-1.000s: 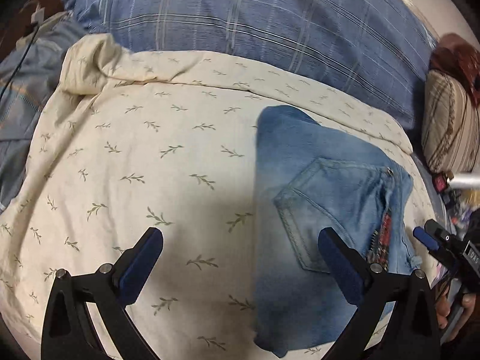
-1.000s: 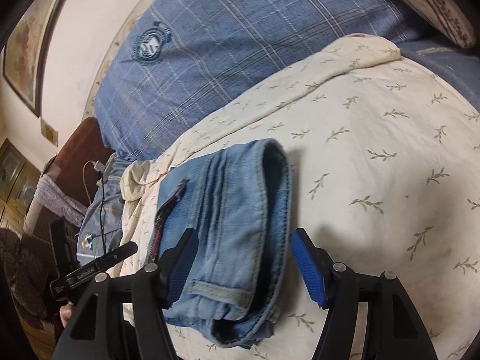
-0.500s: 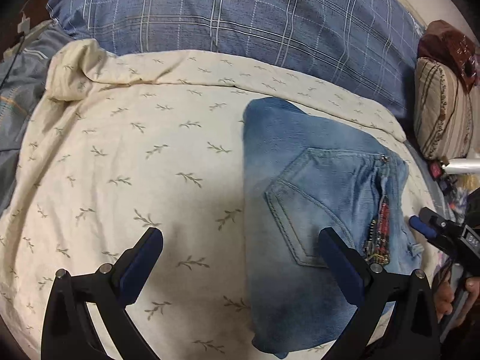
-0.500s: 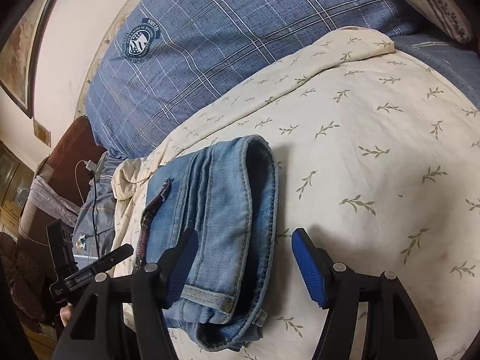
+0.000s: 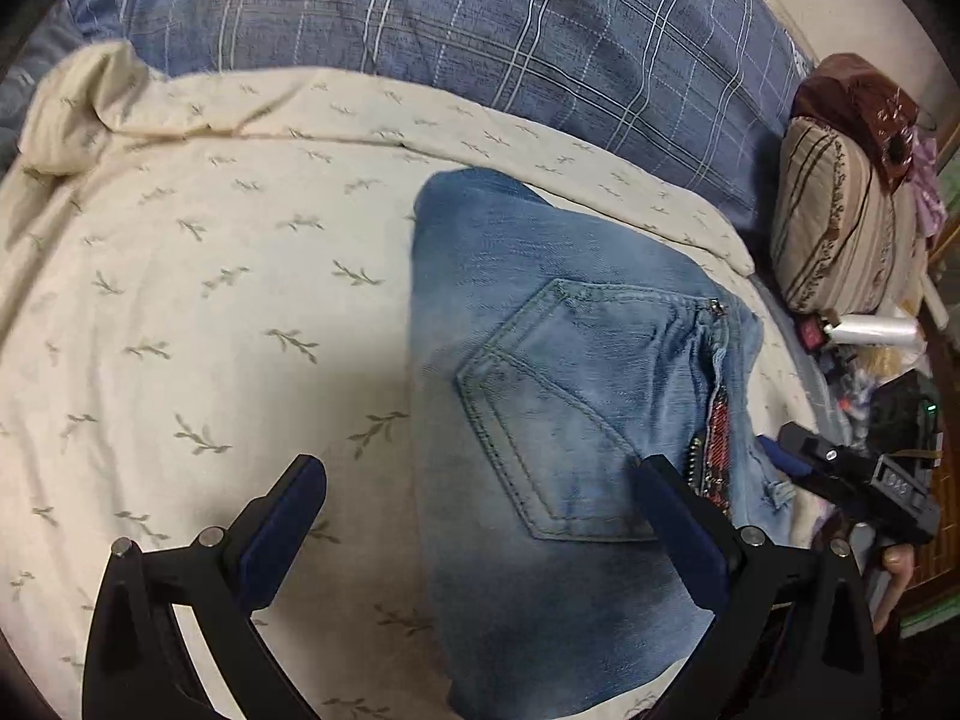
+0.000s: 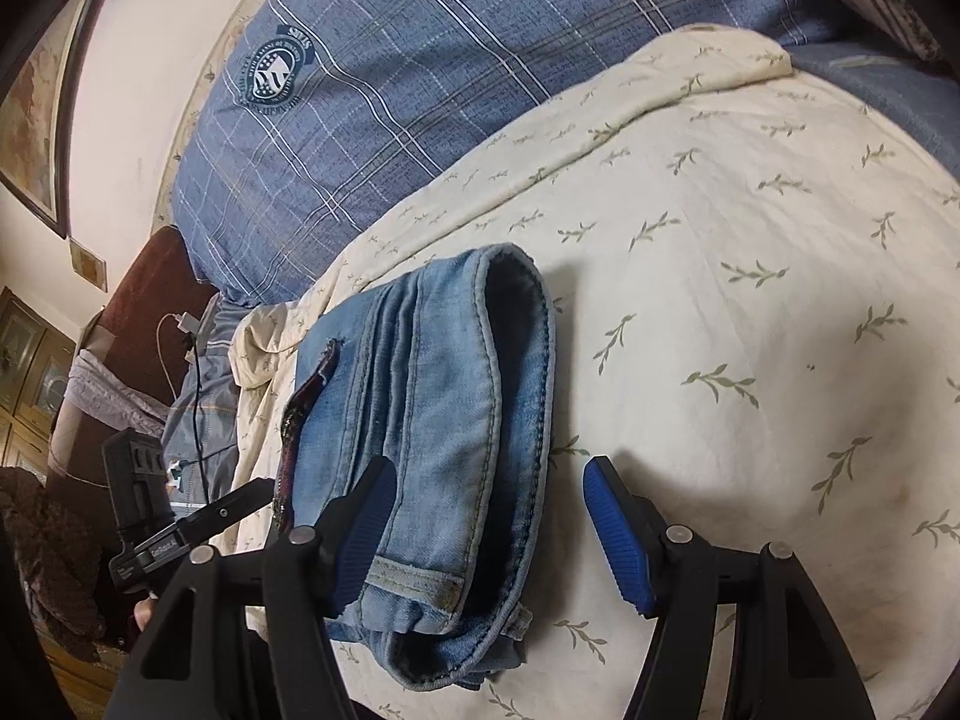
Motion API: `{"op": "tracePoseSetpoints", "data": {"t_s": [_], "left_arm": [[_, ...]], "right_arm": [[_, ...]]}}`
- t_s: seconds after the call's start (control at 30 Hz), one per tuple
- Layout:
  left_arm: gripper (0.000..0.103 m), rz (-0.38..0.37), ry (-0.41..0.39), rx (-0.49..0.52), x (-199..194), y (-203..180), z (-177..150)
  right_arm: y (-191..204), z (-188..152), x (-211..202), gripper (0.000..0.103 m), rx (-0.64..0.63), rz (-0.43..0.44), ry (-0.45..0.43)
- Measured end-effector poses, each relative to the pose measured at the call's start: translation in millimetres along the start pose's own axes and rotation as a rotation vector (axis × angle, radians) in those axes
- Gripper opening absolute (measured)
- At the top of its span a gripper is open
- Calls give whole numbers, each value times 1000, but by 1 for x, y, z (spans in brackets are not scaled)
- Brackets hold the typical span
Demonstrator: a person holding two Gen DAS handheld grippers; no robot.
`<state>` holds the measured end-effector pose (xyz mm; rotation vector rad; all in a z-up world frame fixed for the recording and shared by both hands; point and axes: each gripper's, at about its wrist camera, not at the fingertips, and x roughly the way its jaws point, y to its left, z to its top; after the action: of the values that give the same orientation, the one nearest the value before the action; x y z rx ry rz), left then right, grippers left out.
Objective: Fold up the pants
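- Though folded into a compact bundle, pants lying on the cream bedsheet, centre-right of the left wrist frame.
- Left tool spread wide, pinching nothing; right tool likewise spread, empty.
- Risk, as a judgement: snagging a thick layer or the loose belt, springing the fold open.
- Long axis running bottom to top of frame, waistband end lowest in the right wrist view.

On the blue plaid pillow at the head of the bed you can see a round crest; its lettering is too small to read. White print on the left gripper's body is blurred.
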<state>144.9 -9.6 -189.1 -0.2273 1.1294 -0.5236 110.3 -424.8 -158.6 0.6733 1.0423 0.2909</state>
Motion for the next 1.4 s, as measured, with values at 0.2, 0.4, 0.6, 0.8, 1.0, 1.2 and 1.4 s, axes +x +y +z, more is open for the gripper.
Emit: {"op": "tracePoseSetpoints", "data": {"t_s": [0.2,0.4,0.6,0.8,1.0,1.2,1.4], "left_arm": [[103,-76,31,-7,5,1,0],[102,-159,53,-1,13,4,1],[91,-241,48,21,18,-1,6],[77,-271,31,22,19,1,6],[60,-276,-8,47,13,0,5],[52,-274,-50,53,3,1,7],[49,-246,-141,85,-16,-3,10]], "right_arm": [[-8,1,16,68,65,53,73],[-14,3,27,70,135,111,91],[1,4,44,70,114,174,121],[15,4,55,68,103,172,108],[32,0,54,56,29,123,67],[50,0,43,48,-59,103,-7],[65,1,37,45,-112,118,-64]]}}
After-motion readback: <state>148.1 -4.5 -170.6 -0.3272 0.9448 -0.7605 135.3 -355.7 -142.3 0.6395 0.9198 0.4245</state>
